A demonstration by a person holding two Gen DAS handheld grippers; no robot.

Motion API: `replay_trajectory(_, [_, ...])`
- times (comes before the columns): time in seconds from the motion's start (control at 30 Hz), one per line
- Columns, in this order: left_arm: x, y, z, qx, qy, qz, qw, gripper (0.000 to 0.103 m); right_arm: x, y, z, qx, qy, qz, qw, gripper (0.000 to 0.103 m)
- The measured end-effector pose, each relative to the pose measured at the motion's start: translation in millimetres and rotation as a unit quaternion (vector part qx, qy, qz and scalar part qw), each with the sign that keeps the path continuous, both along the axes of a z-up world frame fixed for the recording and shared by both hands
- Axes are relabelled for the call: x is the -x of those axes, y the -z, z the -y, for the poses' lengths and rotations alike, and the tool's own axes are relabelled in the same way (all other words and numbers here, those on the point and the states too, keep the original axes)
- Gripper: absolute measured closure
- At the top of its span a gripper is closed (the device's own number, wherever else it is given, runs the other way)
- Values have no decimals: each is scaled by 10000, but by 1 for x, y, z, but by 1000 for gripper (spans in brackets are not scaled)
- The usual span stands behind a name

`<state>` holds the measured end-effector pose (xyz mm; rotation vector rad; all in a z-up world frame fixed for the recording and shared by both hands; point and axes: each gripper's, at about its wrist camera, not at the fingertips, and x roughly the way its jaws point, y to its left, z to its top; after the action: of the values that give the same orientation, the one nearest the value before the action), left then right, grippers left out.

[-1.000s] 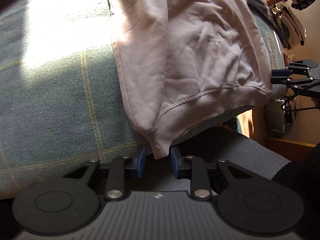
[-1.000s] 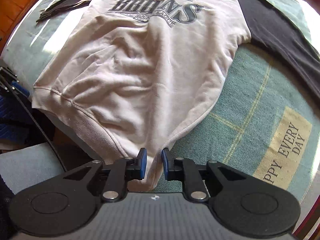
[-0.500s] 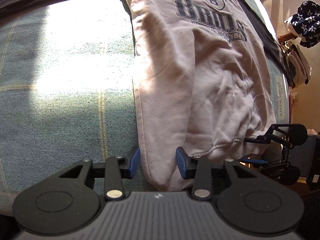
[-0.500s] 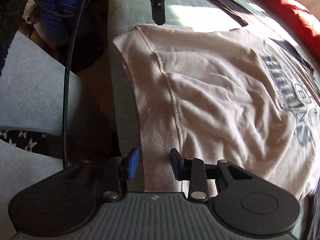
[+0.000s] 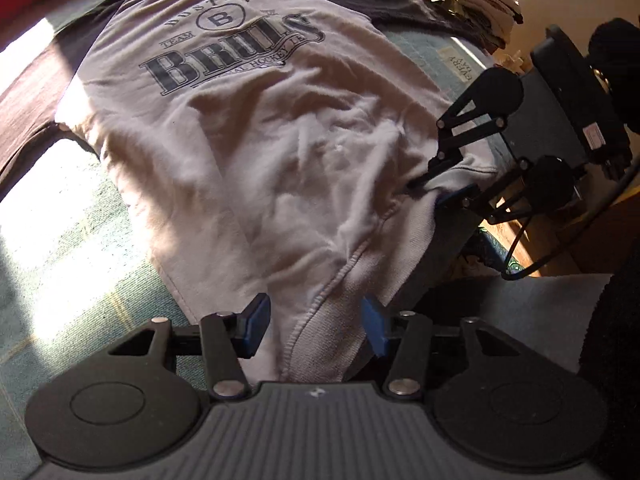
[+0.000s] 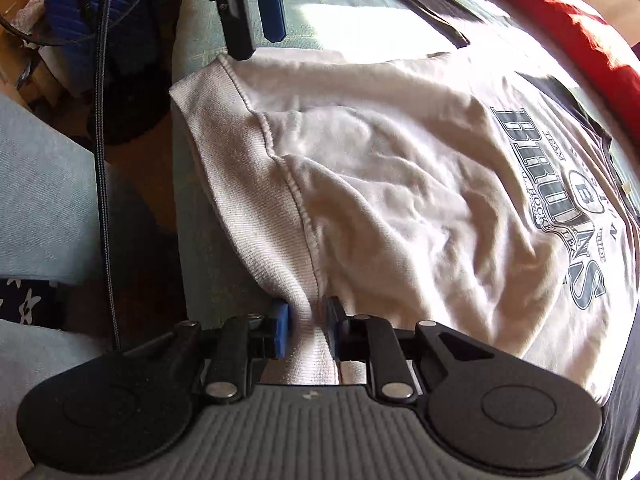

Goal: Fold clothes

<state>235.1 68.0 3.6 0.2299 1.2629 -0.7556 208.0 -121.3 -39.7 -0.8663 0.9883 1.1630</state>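
1. Pale sweatshirt [image 5: 256,152] with dark sleeves and a dark printed crest, spread face up over the bed [image 5: 72,216], filling the middle of both frames; hem hanging over the bed's near edge.
2. Left tool [image 5: 316,318] at lower centre of its frame, jaws opening, standing wide around the hem at one bottom corner, pads clear of the cloth.
3. Right tool [image 6: 307,326] at lower centre of its frame, jaws closing, blue pads pinching the ribbed hem at the other corner.
4. Green checked bedcover beneath, sunlit at left in the left view.
5. Red cloth [image 6: 580,12] at upper right of the right view, beyond the collar.
6. Grey trouser leg [image 6: 44,200] at left of the right view.
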Motion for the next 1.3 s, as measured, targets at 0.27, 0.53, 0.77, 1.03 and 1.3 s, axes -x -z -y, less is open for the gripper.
replay_trajectory(0.27, [29,48,55,-626,1428,694,9853,52,7,9,-5,203,-397,92,9990,87])
replay_trajectory(0.53, [-7,31,22,50,371,-705,9968,49,-13,-3,4,238,-113,-1261,9917,90])
replay_trajectory(0.77, [-64,-17,-61,694,-1485,-409,9856,46,-41,-33,33,-209,880,-1401,9860,77])
replay_trajectory(1.03, [-148,38,-125,1091,-3712,210,9219,53,-107,-47,96,-840,2906,-923,9487,73])
replay_trajectory(1.3, [-148,58,-76,299,-3317,751,9399,56,-129,-37,131,-890,3911,-299,9156,72])
